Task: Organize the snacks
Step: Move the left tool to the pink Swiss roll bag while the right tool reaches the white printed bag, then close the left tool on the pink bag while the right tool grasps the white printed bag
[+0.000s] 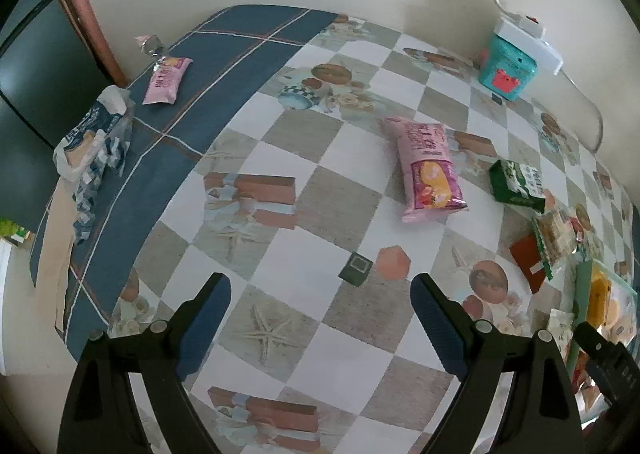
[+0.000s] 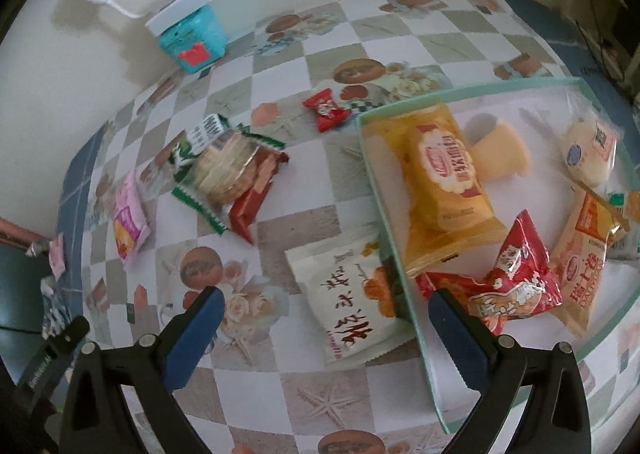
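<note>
My right gripper [image 2: 326, 294] hangs open over a white snack packet [image 2: 340, 294] whose right edge lies at the rim of a glass tray [image 2: 480, 88]. In the tray are a yellow cake pack [image 2: 444, 182], a red packet [image 2: 512, 282], an orange packet [image 2: 588, 250] and a white bun pack [image 2: 588, 150]. Loose on the cloth lie a red candy [image 2: 324, 108], a cracker pack [image 2: 228, 170] and a pink bag [image 2: 128, 218]. My left gripper [image 1: 320, 294] stands open above bare tablecloth. Ahead of it lie the pink bag [image 1: 428, 166] and a green pack [image 1: 516, 180].
A teal box [image 2: 192, 38] with a white power strip on top stands against the wall. At the table's far left lie a small pink bag [image 1: 166, 80] and a torn blue-white bag [image 1: 92, 138]. A small dark square [image 1: 356, 268] lies near the left fingers.
</note>
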The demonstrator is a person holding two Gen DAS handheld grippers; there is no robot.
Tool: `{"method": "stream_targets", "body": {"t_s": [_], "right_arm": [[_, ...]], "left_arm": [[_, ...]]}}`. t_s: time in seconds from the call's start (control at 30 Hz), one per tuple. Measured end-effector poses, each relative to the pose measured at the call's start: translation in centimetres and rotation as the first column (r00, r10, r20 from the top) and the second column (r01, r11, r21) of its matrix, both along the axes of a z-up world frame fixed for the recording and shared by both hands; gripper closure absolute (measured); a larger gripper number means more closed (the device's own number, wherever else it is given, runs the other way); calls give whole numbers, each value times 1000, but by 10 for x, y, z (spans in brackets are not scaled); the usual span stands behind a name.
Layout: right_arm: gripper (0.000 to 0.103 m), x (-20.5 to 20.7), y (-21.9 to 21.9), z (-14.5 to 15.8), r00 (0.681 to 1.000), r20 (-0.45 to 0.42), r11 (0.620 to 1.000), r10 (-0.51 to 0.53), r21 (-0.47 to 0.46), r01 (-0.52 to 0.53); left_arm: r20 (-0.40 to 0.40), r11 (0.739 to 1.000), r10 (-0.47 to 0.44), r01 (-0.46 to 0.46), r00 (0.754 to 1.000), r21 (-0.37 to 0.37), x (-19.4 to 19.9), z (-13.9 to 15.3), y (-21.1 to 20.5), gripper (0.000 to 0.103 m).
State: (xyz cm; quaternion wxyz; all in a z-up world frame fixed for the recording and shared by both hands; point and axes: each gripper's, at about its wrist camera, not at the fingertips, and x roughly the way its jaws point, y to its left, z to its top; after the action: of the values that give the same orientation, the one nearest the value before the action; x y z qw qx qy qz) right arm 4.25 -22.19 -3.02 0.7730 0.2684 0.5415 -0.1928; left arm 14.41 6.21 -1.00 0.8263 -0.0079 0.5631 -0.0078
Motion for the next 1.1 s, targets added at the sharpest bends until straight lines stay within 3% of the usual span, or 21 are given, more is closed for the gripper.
{"method": "stream_targets", "body": {"t_s": [0.23, 0.43, 0.6, 0.73, 0.8, 1.1], "right_arm": [[1, 9, 11, 1, 996, 35, 996, 84, 17, -84], [12, 13, 12, -21, 994, -45, 995, 96, 16, -96], [15, 15, 16, -24, 992, -52, 993, 116, -7, -116], [28, 17, 21, -21, 989, 2, 986, 147, 75, -146], [30, 18, 24, -21, 988, 17, 982, 155, 106, -156], [33, 29, 37, -41, 978, -90, 982, 190, 0, -191]], "left_arm": [[0, 1000, -5, 5, 1000, -3, 0, 0, -1, 11], [-1, 1000, -5, 5, 1000, -4, 1, 0, 0, 11], [-5, 1000, -8, 8, 1000, 0, 1, -1, -2, 11], [-6, 1000, -8, 8, 1000, 2, 1, -2, -3, 11], [-6, 1000, -9, 9, 1000, 3, 1, -3, -3, 11], [-11, 1000, -13, 14, 1000, 7, 2, -5, -4, 11]]}}
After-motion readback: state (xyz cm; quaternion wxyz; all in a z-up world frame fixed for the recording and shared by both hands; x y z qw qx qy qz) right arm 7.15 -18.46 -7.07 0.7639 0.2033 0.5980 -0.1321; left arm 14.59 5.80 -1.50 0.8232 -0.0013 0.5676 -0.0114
